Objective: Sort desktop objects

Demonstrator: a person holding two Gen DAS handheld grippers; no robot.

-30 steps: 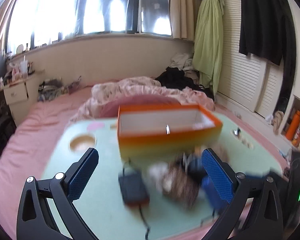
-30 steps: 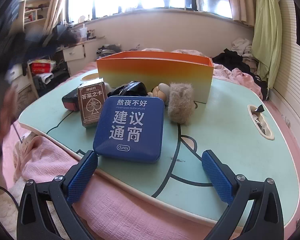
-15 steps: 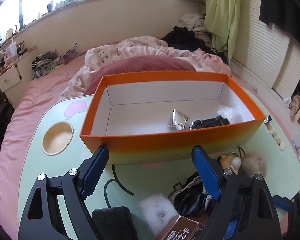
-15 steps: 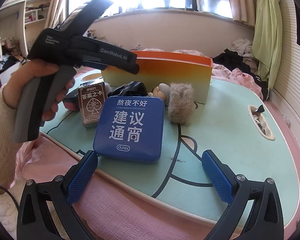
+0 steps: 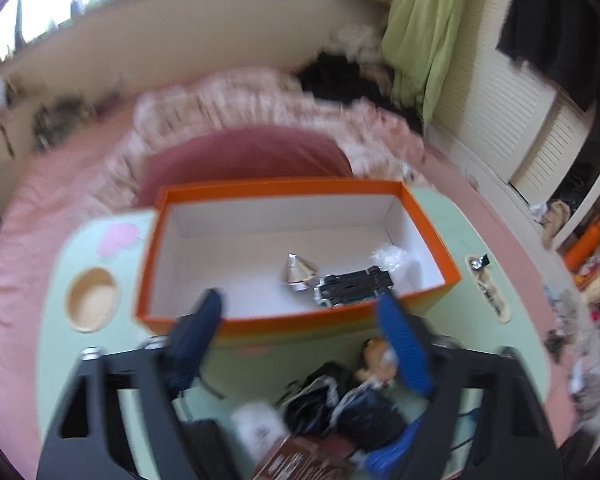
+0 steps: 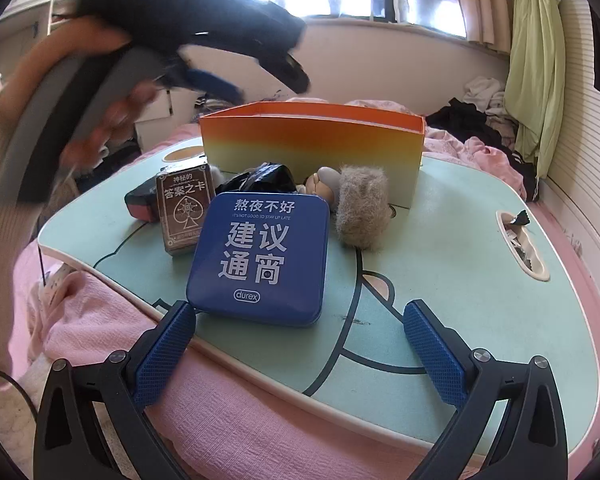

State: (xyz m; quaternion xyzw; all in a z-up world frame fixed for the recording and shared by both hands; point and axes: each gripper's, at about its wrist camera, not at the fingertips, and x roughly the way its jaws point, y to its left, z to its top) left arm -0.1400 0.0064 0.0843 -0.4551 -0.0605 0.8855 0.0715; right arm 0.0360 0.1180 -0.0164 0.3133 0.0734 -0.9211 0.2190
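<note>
An orange box (image 5: 300,190) (image 6: 312,144) stands on the mint lap table (image 6: 440,264). Inside it lie a silver cone (image 5: 298,270), a black toy car (image 5: 354,284) and clear wrap (image 5: 392,256). My left gripper (image 5: 300,316) is open and empty, held high above the box's near wall. In front of the box lie a blue tin (image 6: 260,256), a brown card deck (image 6: 186,208), a black bag (image 6: 260,178), a furry doll (image 6: 360,208) and a dark charger (image 6: 140,204). My right gripper (image 6: 300,320) is open and empty just before the tin's near edge.
The table rests on a pink bed (image 6: 240,420). It has a round cup hole (image 5: 92,300) at the left and a slot with clips (image 6: 522,244) at the right. A bedding pile (image 5: 252,120) lies behind the box. Wardrobe doors (image 5: 512,120) stand on the right.
My left gripper has swung up and over the table, then tilted down over the box. The view is blurred by motion. My right gripper has stayed still.
</note>
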